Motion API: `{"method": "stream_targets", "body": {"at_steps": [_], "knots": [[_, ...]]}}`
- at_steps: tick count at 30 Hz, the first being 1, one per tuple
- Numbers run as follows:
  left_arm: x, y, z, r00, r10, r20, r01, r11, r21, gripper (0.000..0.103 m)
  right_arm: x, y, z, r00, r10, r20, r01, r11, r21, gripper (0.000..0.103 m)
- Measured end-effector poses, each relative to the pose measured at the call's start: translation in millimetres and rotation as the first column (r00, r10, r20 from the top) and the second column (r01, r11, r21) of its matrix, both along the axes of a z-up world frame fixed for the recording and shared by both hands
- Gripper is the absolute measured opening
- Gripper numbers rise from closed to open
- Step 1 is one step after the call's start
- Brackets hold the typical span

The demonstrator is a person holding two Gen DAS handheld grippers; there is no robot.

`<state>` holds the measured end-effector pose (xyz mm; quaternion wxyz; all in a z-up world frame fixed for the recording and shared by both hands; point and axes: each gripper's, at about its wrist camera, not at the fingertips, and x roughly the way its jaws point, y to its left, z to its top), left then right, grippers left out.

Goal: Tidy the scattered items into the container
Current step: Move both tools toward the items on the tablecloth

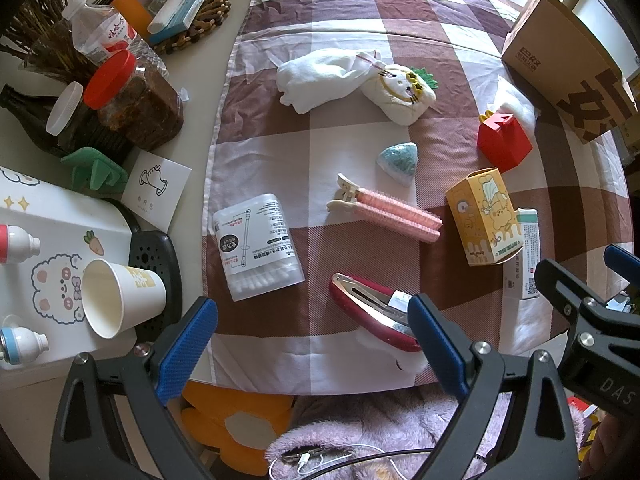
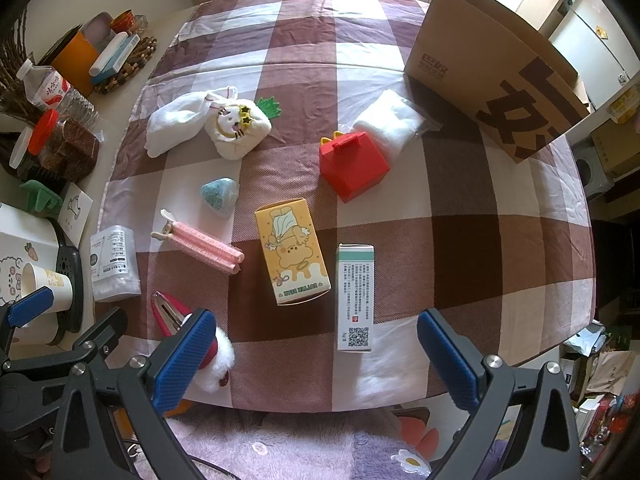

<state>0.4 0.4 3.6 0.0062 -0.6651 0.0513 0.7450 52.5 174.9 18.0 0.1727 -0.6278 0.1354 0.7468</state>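
Note:
Scattered items lie on a checked cloth (image 2: 460,240): a white plush towel (image 2: 208,122), a red house-shaped box (image 2: 354,166), a teal pouch (image 2: 218,196), a pink hair clip (image 2: 204,248), a yellow carton (image 2: 292,252), a white-green box (image 2: 355,296), a cotton swab box (image 1: 256,246) and a red hair clip (image 1: 372,312). A cardboard box (image 2: 492,64) stands at the far right. My left gripper (image 1: 312,344) is open, above the table's near edge by the red clip. My right gripper (image 2: 316,360) is open, near the white-green box.
Left of the cloth stand a paper cup (image 1: 120,298), jars (image 1: 136,100), a water bottle (image 1: 100,32), a green clip (image 1: 96,168) and a trivet with boxes (image 1: 188,20). A clear bag of white stuff (image 2: 390,120) lies by the red box. A fluffy purple fabric (image 2: 280,448) is below the table edge.

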Motion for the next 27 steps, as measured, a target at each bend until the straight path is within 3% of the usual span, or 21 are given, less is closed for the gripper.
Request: {"method": "stream_targets", "body": {"at_steps": [27], "knots": [[-2.1, -1.2, 6.6, 1.0, -0.02, -0.003, 0.02, 1.0, 0.0, 0.096, -0.2, 2.9, 3.9, 1.0, 0.005, -0.003, -0.005, 1.0, 0.003, 0.103]]}}
